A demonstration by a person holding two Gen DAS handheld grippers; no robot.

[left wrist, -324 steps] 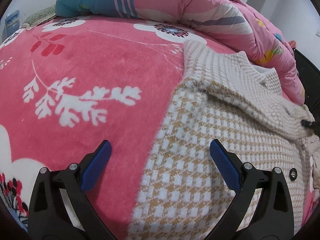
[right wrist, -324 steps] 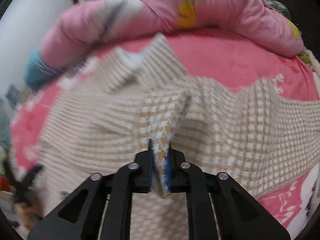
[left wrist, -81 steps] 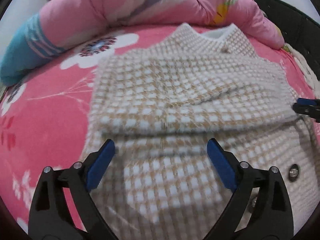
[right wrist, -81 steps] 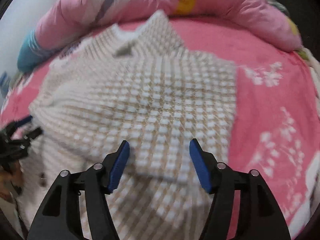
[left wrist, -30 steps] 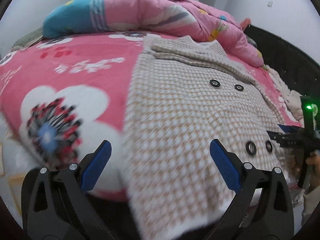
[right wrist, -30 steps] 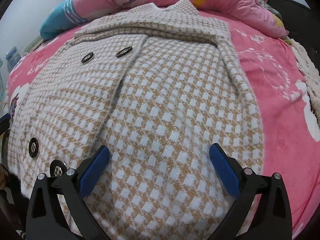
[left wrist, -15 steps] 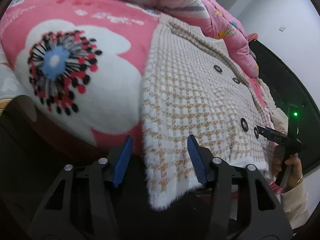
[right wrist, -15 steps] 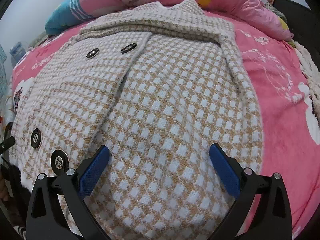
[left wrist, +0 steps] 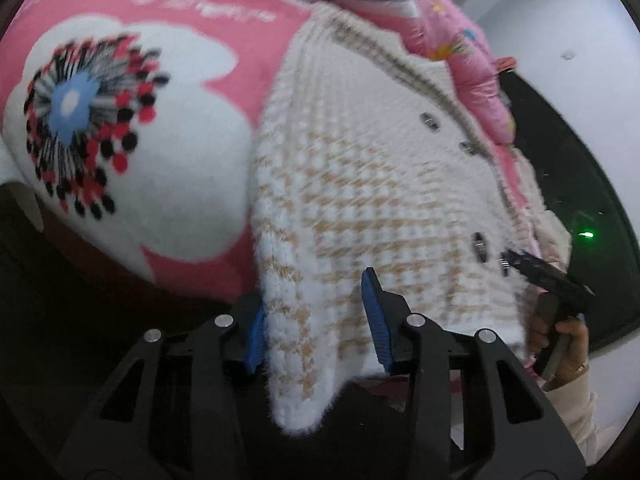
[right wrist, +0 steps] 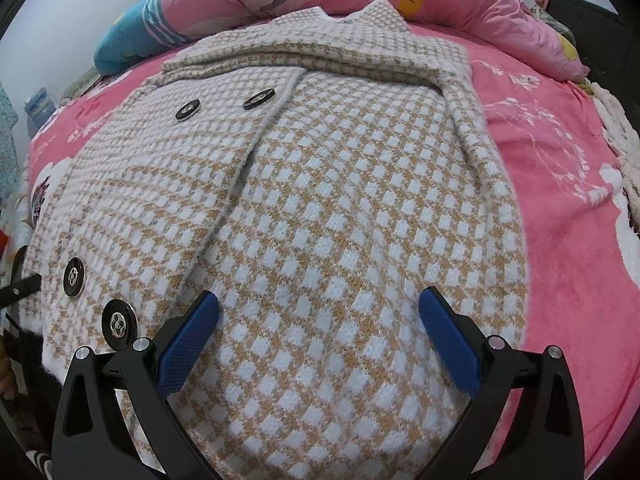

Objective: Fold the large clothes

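Beige-and-white checked knit coat (right wrist: 320, 200) lies flat on the pink floral bed blanket (right wrist: 560, 200). Left tongs (left wrist: 316, 316), just closing, straddle its near-left hem corner; right tongs (right wrist: 320, 340) hover spread above it.

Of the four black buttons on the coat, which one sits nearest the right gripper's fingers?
The lowest button, nearest the coat hem, just beside the right gripper's left finger; the other three lie farther up the front.

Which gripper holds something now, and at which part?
The left gripper has been closing around the hanging bottom corner of the beige-and-white checked knitted coat; a firm grip cannot be told. The right gripper holds nothing.
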